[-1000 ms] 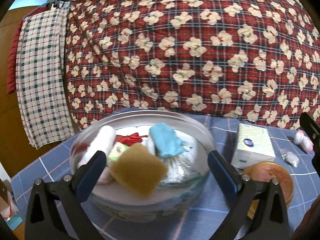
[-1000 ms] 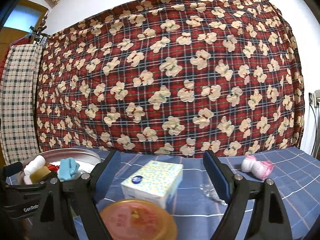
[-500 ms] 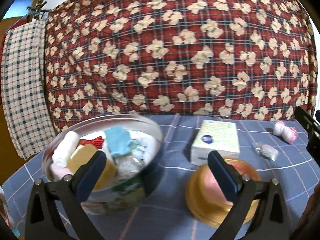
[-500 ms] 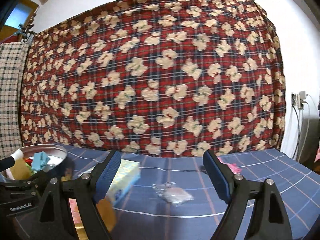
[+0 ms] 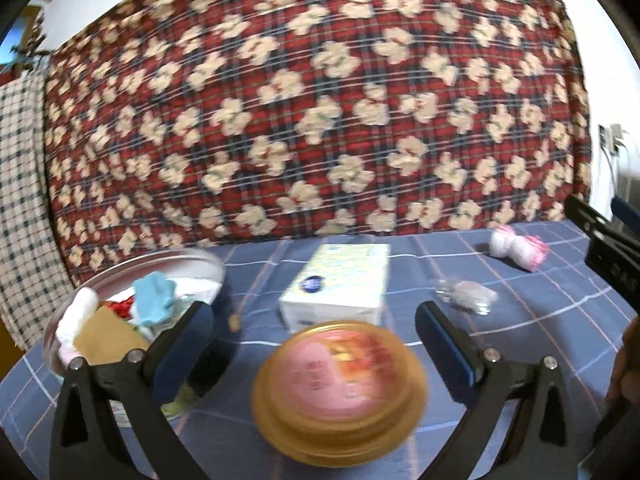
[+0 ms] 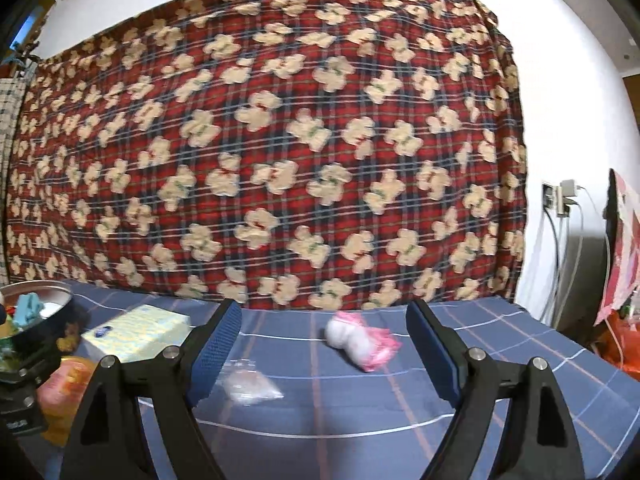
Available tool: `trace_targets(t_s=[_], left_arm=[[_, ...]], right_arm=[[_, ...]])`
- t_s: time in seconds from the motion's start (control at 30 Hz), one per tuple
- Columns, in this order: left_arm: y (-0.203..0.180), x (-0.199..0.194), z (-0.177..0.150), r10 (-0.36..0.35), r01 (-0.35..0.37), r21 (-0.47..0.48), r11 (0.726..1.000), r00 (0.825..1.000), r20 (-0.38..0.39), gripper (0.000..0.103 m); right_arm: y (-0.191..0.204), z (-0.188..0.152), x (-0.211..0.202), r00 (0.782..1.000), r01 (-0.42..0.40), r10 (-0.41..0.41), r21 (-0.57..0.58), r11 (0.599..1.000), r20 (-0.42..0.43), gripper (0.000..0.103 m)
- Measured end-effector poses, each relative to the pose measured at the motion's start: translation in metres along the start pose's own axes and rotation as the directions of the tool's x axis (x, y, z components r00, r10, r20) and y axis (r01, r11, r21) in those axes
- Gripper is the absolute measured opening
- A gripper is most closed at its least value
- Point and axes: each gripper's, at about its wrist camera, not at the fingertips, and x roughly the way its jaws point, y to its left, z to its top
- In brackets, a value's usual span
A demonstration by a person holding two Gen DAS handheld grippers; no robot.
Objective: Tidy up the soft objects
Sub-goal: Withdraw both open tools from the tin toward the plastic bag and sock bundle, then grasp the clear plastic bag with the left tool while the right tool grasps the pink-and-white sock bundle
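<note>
A metal bowl [image 5: 76, 300] at the table's left holds several soft things: a blue cloth [image 5: 154, 294], a tan sponge [image 5: 106, 338] and a white roll [image 5: 76, 318]. My left gripper [image 5: 316, 326] stands open and empty just above a round gold-rimmed tin [image 5: 340, 384]. Behind the tin lies a pale tissue pack [image 5: 340, 284]. My right gripper [image 6: 324, 332] is open and empty, with a pink-and-white bundle [image 6: 360, 340] lying on the cloth ahead, between its fingers in the picture. A small clear packet [image 6: 250, 386] lies by its left finger.
The blue checked tablecloth [image 6: 480, 360] covers the table. A red plaid quilt [image 6: 260, 140] hangs right behind it. A checked towel [image 5: 20, 200] hangs at the left. Cables and a socket [image 6: 560, 200] are on the wall at the right, with an orange bag [image 6: 624, 344] below.
Both grippers have swung to the right. The bowl slid from the middle to the left of the left view; the tin now sits between its fingers. The pink bundle came into the right gripper's middle.
</note>
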Motion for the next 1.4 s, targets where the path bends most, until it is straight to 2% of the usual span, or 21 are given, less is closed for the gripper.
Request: trace_targets(t_s=[0.17,0.37,0.5,0.6,0.67,0.8,1.0,1.1,1.17,1.27,1.4], left_arm=[[-0.03,0.004,0.004,-0.078,0.079,0.031,0.996,0.997,-0.023,0.103],[-0.07,0.013,0.009,-0.168,0.172,0.077,0.982,0.984,-0.063,0.103],[-0.096,0.029,0.014,-0.227,0.236,0.066,0.969,0.966,-0.128,0.102],[-0.115,0.043,0.016,-0.247,0.258,0.054,0.965,0.955,-0.163,0.102],[-0.126,0.054,0.017,-0.248,0.262,0.047,0.964,0.95,-0.191,0.102],[-0.142,0.086,0.02,-0.255,0.257,-0.033,0.966,0.925,-0.283,0.099],[-0.161,0.12,0.023,-0.215,0.205,-0.066,0.977,0.913,-0.346,0.097],[-0.167,0.135,0.023,-0.2,0.183,-0.083,0.98,0.903,-0.379,0.088],[-0.17,0.144,0.023,-0.196,0.173,-0.093,0.98,0.893,-0.404,0.078],[-0.17,0.156,0.021,-0.201,0.166,-0.116,0.979,0.871,-0.448,0.069],[-0.167,0.164,0.018,-0.204,0.152,-0.145,0.978,0.851,-0.483,0.067]], right_arm=[[-0.034,-0.002,0.011,0.998,0.05,-0.049,0.024,0.998,-0.034,0.086],[-0.058,-0.004,0.024,0.994,0.078,-0.076,0.03,0.996,-0.072,0.086],[-0.068,-0.004,0.032,0.993,0.073,-0.071,0.028,0.997,-0.091,0.086],[-0.075,-0.005,0.038,0.993,0.069,-0.067,0.017,0.997,-0.102,0.086],[-0.08,-0.005,0.039,0.992,0.07,-0.069,0.015,0.997,-0.103,0.086],[-0.093,-0.006,0.042,0.992,0.066,-0.062,0.036,0.997,-0.113,0.086],[-0.102,-0.008,0.05,0.988,0.036,-0.027,0.062,0.997,-0.151,0.086],[-0.1,-0.008,0.051,0.988,0.032,-0.023,0.056,0.998,-0.155,0.086],[-0.098,-0.008,0.049,0.989,0.025,-0.019,0.043,0.999,-0.145,0.086],[-0.095,-0.008,0.048,0.99,0.02,-0.015,0.032,0.999,-0.139,0.086],[-0.096,-0.008,0.05,0.989,0.018,-0.012,0.035,0.999,-0.148,0.086]])
